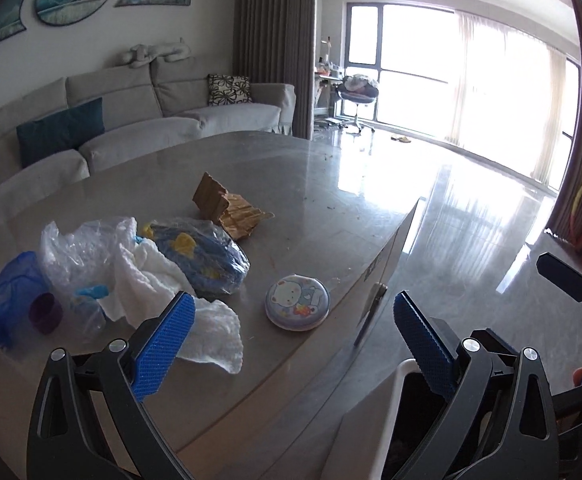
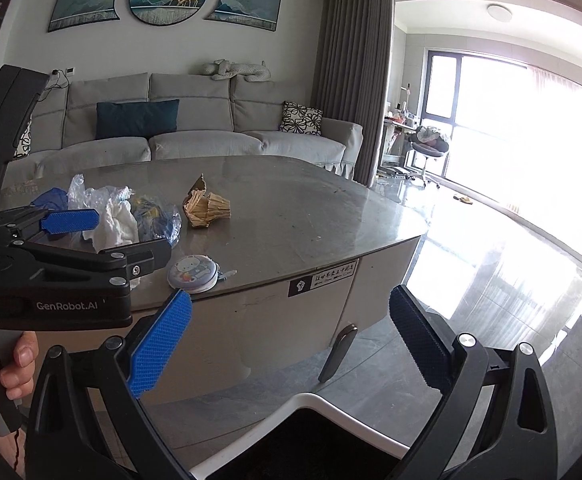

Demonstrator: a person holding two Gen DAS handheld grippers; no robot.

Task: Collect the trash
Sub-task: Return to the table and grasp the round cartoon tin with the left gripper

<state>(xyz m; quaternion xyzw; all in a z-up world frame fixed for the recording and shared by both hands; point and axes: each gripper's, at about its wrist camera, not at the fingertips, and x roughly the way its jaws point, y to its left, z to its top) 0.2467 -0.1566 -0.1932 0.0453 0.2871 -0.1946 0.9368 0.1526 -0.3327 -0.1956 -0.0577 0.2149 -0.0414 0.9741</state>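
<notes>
The trash lies in a loose heap on the desk (image 2: pixel 291 216), and the round cartoon-bear tin (image 1: pixel 297 302) near the desk's front edge serves as the marker for everything else. Just left of the tin lies a crumpled white tissue (image 1: pixel 211 332), one fold trailing toward the edge. Behind the tissue sits a clear plastic bag holding something blue and yellow (image 1: pixel 207 256), with more crumpled clear plastic (image 1: pixel 79 248) farther left and a blue plastic bag (image 1: pixel 7 300) beyond that, beside a small purple cap (image 1: pixel 45 312). Behind the tin, toward the sofa, stands torn brown cardboard (image 1: pixel 227 204).

The left gripper (image 1: pixel 291 340) hovers over the desk's front edge with its jaws spread wide and empty, one blue pad above the tissue. The right gripper (image 2: pixel 291 340) hangs lower, in front of the desk, jaws also wide apart with nothing in them, above a white-rimmed bin (image 2: pixel 331 412) with a dark inside.

The step in hand looks like a first pick by the left gripper, the tissue being nearest. To do it well, come down so the pads straddle a bunched part, not a flat fold, and close fully, since thin paper slips easily. Keep clear of the tin, which may not be trash. Lift straight before swinging toward the bin.
</notes>
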